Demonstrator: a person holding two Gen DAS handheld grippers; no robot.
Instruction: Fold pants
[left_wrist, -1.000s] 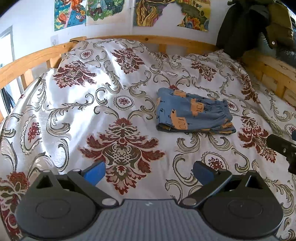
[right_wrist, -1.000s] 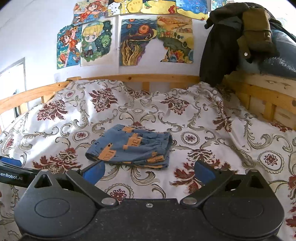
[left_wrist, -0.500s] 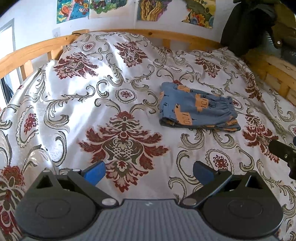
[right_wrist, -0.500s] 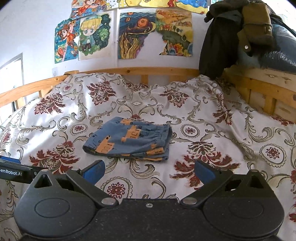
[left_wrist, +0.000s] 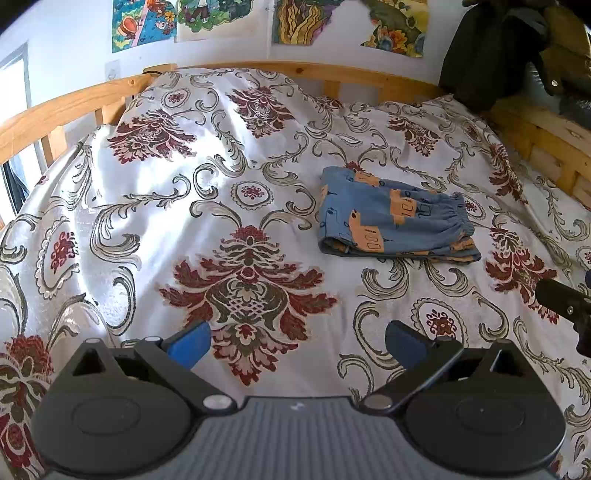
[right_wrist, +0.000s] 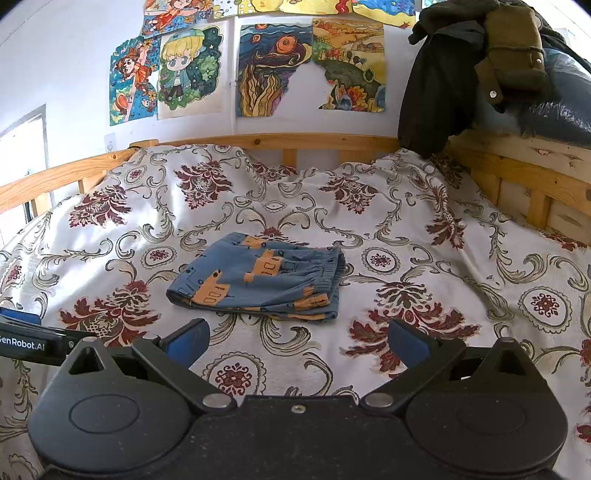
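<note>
Pants (right_wrist: 260, 278) folded on clear bedspread (right_wrist: 424, 236)

R tongs (left_wrist: 565, 310): cut by right edge | L tongs (right_wrist: 26, 341): cut by left edge

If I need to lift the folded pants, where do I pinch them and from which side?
Probably the near folded edge of the pants, approached low from the gripper side with the right gripper. The layers stack visibly there, so open fingers can slide over and under; the gathered waistband lies to the right.
</note>
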